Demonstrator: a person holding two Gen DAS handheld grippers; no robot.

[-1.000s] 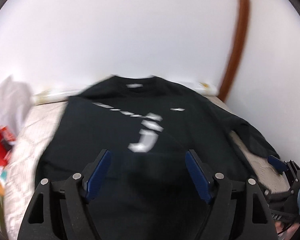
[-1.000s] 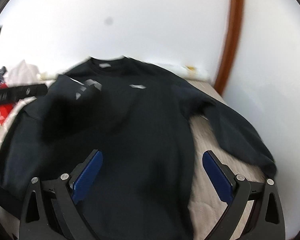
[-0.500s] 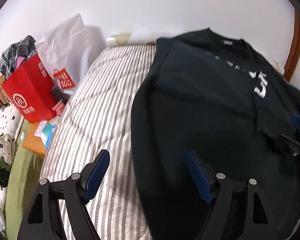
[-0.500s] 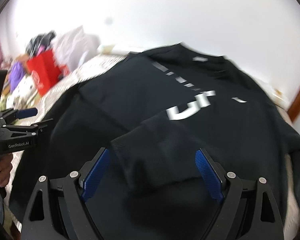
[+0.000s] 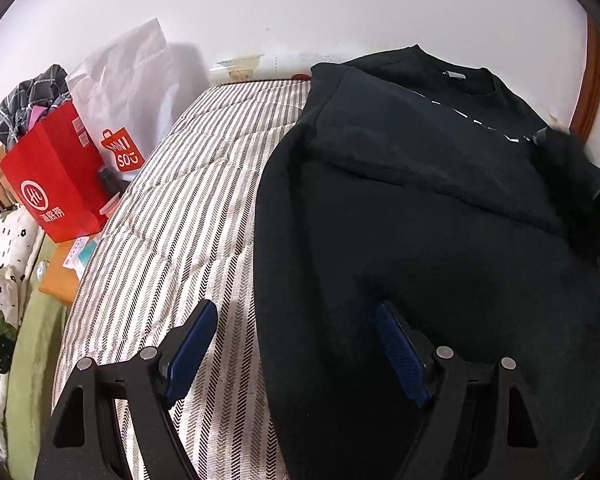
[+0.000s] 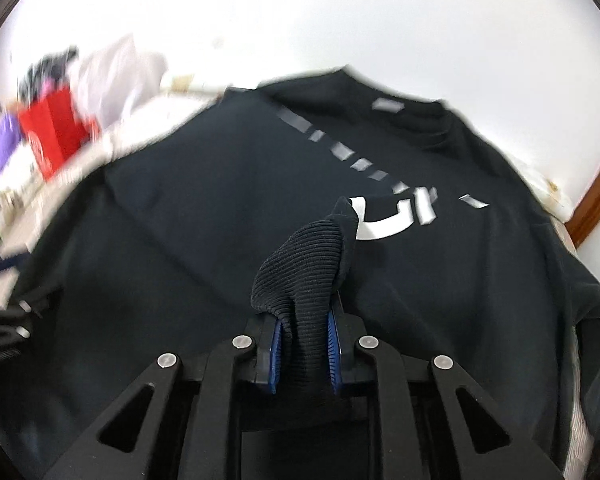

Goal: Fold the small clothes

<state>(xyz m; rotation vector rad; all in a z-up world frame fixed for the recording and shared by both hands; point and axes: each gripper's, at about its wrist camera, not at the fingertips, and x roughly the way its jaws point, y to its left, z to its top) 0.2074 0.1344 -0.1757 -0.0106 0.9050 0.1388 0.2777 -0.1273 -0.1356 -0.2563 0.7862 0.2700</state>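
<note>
A black sweatshirt (image 5: 440,240) with white lettering lies spread on a striped mattress (image 5: 188,216), its left sleeve folded across the chest. My left gripper (image 5: 296,352) is open and empty, over the sweatshirt's lower left edge. My right gripper (image 6: 305,354) is shut on the sweatshirt's ribbed cuff (image 6: 300,268) and holds it raised above the sweatshirt (image 6: 228,216). In the left wrist view the right gripper shows only as a dark blur at the right edge (image 5: 572,168).
A red paper bag (image 5: 56,184) and a white Miniso bag (image 5: 128,92) stand left of the mattress. Clothes pile behind them (image 5: 32,100). A floral cloth and green bedding (image 5: 8,280) lie at the far left. A white wall and brown door frame (image 5: 588,84) lie behind.
My right gripper has shut on the ribbed cuff and lifted it. My left gripper has stayed open and shifted slightly along the sweatshirt's left edge.
</note>
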